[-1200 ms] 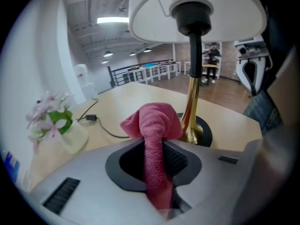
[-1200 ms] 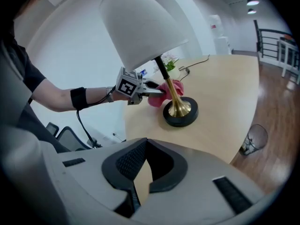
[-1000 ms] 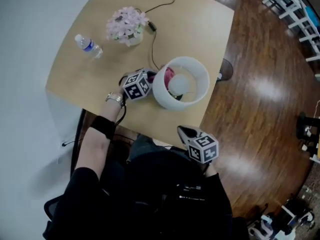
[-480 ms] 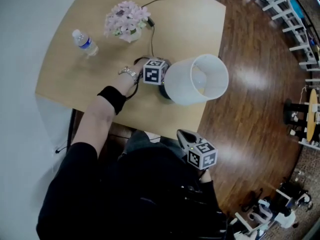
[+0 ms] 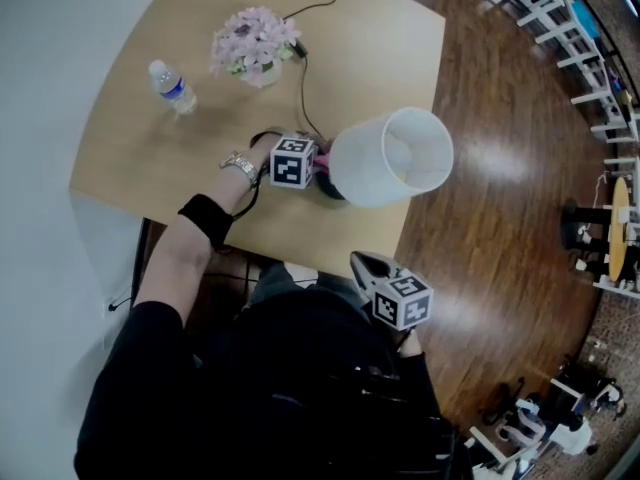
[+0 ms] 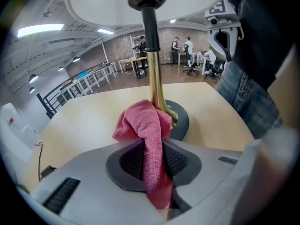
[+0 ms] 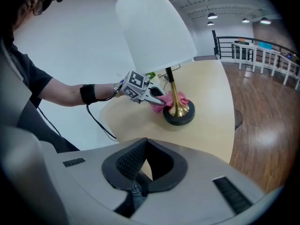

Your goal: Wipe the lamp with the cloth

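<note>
pink cloth (image 6: 145,139) is pinched between the jaws of the left gripper (image 6: 152,159). its free bunch presses on the brass stem (image 6: 157,86) of the lamp (image 7: 157,32), low down, just above the dark round base (image 6: 182,121). so i judge the wiping is under way on the stem. whether the white shade (image 5: 392,158) or the base got any wipe, the pictures do not tell; probably they remain to do.

the lamp stands upright, its long axis vertical, with the base on the worktop (image 5: 150,138) and the shade on top. it is near the worktop's edge closest to the person, toward the right corner.

the right gripper (image 7: 140,177) hangs off that edge, over the person's lap, jaws together and holding nothing. a water bottle (image 5: 172,86) and flowers (image 5: 255,43) stand well apart from the lamp, toward the far edge.
</note>
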`<action>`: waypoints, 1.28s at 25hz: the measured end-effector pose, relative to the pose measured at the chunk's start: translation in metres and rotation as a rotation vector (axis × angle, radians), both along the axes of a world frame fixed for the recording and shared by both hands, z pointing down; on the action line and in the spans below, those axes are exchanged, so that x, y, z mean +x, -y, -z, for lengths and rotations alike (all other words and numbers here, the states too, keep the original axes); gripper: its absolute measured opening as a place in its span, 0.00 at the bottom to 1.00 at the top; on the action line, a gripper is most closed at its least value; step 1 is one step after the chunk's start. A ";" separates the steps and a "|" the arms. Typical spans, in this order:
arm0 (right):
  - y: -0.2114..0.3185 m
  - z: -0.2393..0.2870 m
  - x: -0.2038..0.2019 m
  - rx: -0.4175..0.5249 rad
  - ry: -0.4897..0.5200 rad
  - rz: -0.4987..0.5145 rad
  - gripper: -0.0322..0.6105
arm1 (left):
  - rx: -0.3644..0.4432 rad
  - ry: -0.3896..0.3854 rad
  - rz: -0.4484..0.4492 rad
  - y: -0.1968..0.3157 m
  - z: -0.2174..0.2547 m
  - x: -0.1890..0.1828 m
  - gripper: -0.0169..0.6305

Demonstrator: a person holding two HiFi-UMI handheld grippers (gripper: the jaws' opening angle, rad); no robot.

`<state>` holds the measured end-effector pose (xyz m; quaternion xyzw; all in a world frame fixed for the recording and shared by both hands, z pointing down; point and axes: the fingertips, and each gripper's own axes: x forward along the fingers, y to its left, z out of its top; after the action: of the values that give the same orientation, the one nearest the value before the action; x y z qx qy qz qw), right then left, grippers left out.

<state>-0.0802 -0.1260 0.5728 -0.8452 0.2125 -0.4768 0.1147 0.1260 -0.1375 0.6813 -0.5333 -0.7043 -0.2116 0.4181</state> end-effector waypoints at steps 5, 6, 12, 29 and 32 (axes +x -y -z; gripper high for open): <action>0.011 -0.004 0.002 0.008 0.002 0.036 0.06 | 0.026 -0.001 0.032 0.022 -0.005 -0.023 0.16; 0.013 -0.004 0.003 0.009 0.003 0.045 0.06 | 0.027 0.001 0.042 0.025 -0.005 -0.026 0.16; 0.021 -0.003 0.006 0.013 -0.014 0.069 0.06 | 0.001 0.056 0.113 0.034 -0.008 -0.062 0.16; 0.018 0.011 0.027 0.051 -0.105 -0.016 0.06 | -0.174 0.310 0.650 0.051 0.052 -0.136 0.15; 0.012 0.010 0.030 0.057 -0.115 -0.047 0.06 | -0.168 0.333 0.822 0.078 0.062 -0.139 0.15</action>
<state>-0.0506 -0.1382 0.5626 -0.8724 0.2122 -0.4182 0.1376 -0.0130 -0.2159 0.6192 -0.7596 -0.5065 -0.3849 0.1356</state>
